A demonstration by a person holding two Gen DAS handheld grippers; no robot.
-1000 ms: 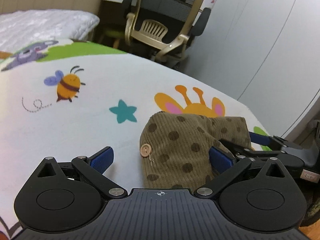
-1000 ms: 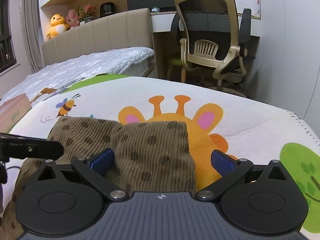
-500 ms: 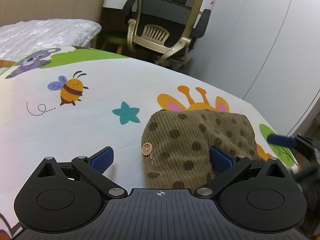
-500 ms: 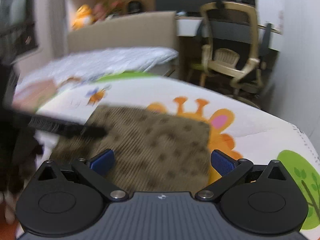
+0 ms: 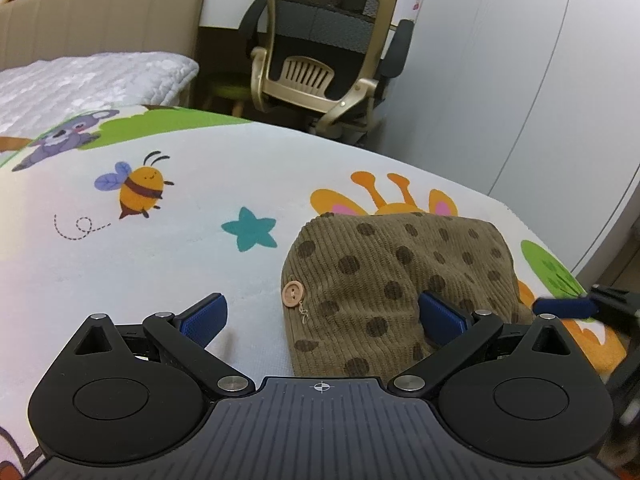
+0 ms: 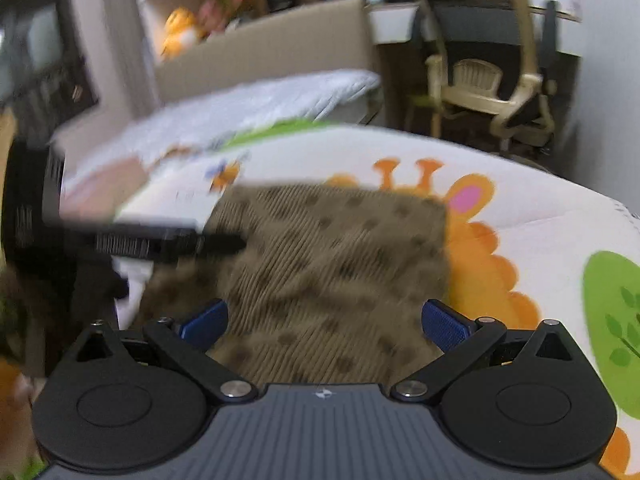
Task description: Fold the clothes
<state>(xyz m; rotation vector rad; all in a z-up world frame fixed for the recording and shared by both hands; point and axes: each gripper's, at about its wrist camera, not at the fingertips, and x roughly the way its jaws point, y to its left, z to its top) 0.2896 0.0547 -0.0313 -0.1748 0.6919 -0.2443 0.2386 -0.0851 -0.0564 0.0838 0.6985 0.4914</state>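
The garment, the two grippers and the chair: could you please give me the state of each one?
Garment: folded into a compact bundle, lying flat on the mat, held by neither gripper.
Button: unfastened, thread dangling.
Left gripper: open, empty.
Right gripper: open, empty, view blurred.
Chair: empty.

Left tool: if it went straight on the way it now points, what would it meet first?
Most likely the left edge of the folded brown dotted garment, near its wooden button. The left tool is open, and that edge lies between its fingers. Depth is unclear, so it might skim the printed mat instead.
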